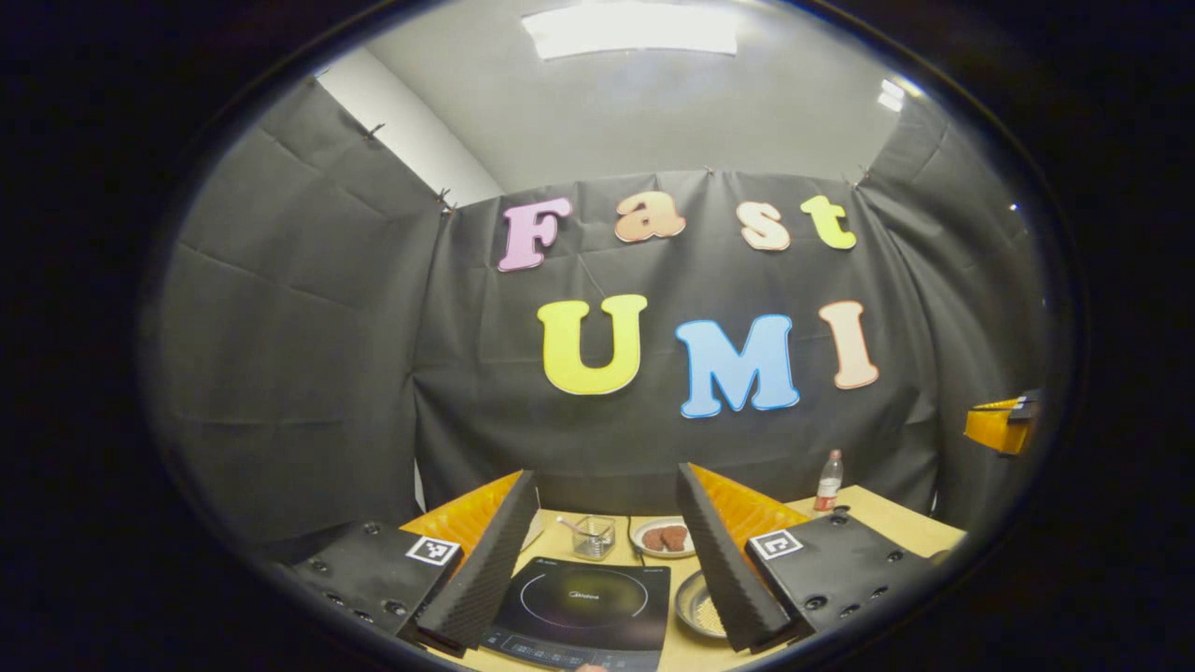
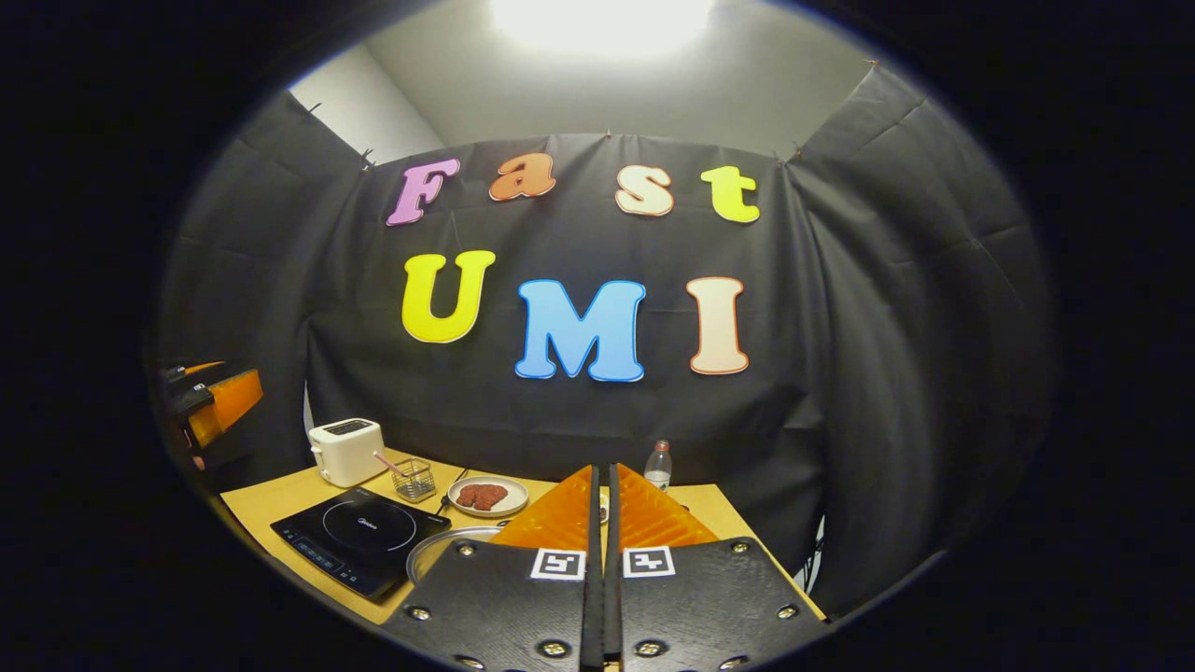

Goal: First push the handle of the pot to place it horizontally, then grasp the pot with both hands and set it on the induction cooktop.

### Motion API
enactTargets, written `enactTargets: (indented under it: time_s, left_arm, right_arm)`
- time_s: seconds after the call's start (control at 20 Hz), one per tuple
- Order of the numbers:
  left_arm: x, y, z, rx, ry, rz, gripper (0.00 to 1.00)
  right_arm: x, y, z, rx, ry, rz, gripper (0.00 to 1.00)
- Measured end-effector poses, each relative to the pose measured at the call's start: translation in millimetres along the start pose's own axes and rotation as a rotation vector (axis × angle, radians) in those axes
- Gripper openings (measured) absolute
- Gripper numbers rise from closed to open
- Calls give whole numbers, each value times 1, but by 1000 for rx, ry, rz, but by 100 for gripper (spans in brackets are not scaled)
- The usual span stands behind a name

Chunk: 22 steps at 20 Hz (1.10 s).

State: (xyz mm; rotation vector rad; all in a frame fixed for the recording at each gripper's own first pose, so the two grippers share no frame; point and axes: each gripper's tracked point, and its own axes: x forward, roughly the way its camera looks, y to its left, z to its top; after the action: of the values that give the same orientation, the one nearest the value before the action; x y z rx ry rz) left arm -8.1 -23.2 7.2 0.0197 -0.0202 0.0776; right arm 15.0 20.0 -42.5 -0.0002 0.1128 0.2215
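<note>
Left tongs (image 1: 607,560) stand wide apart above the induction cooktop (image 1: 581,602), holding nothing; right tongs (image 2: 605,509) are closed empty above the pot (image 2: 448,546) on the counter (image 2: 271,499).

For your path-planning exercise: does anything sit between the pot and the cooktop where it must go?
Nothing visible does. The pot lies directly beside the cooktop, with only bare table between them. The plate and wire basket stand behind, off that path.
</note>
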Motion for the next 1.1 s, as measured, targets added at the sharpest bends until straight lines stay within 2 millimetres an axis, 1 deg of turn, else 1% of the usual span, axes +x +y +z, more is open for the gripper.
enactTargets:
  time_s: [0.05, 0.15, 0.25, 0.4, 0.6, 0.65, 0.8, 0.85, 0.9, 1.0, 1.05, 1.1]
  left_arm:
    - [-4, 1, -2, 6, 6, 16, 92]
    - [-15, 4, -4, 21, 8, 49, 92]
    - [-26, 14, -3, 43, 9, 91, 92]
    - [-37, 22, 0, 44, 14, 129, 92]
    - [-40, 36, 1, 61, 17, 162, 92]
    - [-39, 39, 0, 67, 15, 163, 100]
    - [-36, 52, -5, 68, 26, 175, 92]
    - [-35, 57, -7, 63, 28, 181, 92]
    - [-33, 62, -8, 56, 28, 185, 100]
    - [-29, 72, -12, 51, 35, 192, 100]
    - [-27, 77, -15, 52, 37, 197, 92]
    - [-25, 83, -15, 51, 38, 201, 100]
  right_arm:
    - [2, 6, -4, 4, 9, 35, 0]
    - [5, 20, -15, 13, 28, 105, 0]
    - [7, 38, -27, 19, 53, 173, 0]
    - [6, 67, -46, 19, 108, 279, 0]
    - [9, 99, -70, 12, 182, 372, 1]
    - [10, 105, -76, 12, 198, 386, 1]
    - [11, 125, -94, 8, 252, 426, 1]
    - [12, 132, -100, -1, 271, 441, 1]
    - [13, 138, -106, -11, 293, 455, 1]
    - [13, 149, -119, -25, 335, 481, 1]
    - [14, 155, -124, -32, 354, 491, 1]
    - [14, 161, -130, -42, 372, 502, 1]
